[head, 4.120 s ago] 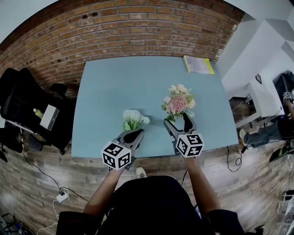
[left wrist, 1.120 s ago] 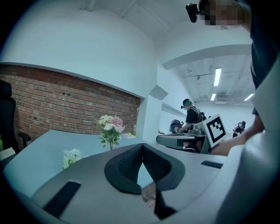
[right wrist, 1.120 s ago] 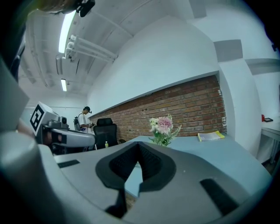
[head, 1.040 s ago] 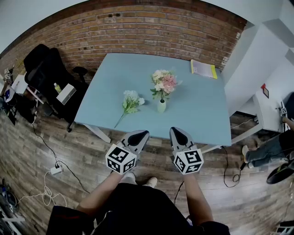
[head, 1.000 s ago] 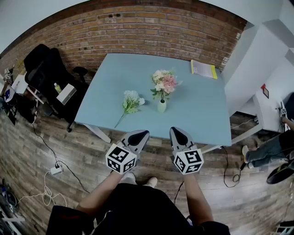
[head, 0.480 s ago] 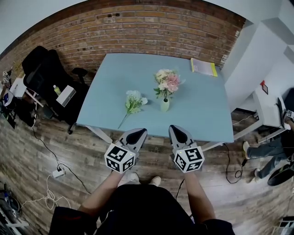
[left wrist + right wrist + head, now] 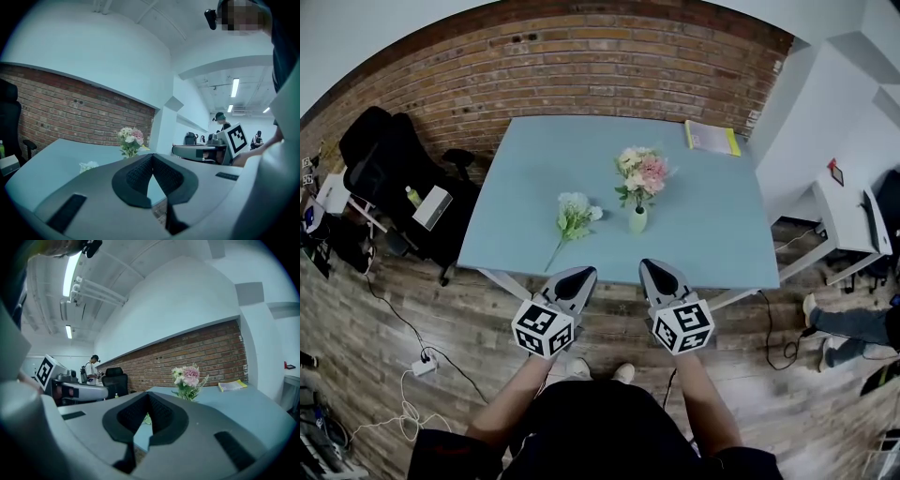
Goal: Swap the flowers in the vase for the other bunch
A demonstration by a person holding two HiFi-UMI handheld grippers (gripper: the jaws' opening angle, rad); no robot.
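Observation:
A small pale green vase stands mid-table and holds a pink and cream bunch of flowers; that bunch also shows in the left gripper view and the right gripper view. A white bunch with green stem lies flat on the table to the vase's left, just visible in the left gripper view. My left gripper and right gripper are both shut and empty, held side by side over the wooden floor, short of the table's near edge.
The light blue table stands against a brick wall. A yellow-edged book lies at its far right corner. A black office chair with a box stands left, a white desk right. Cables run on the floor.
The table and flowers have slid slightly farther up the picture as I step back from it. Both grippers stay shut and side by side.

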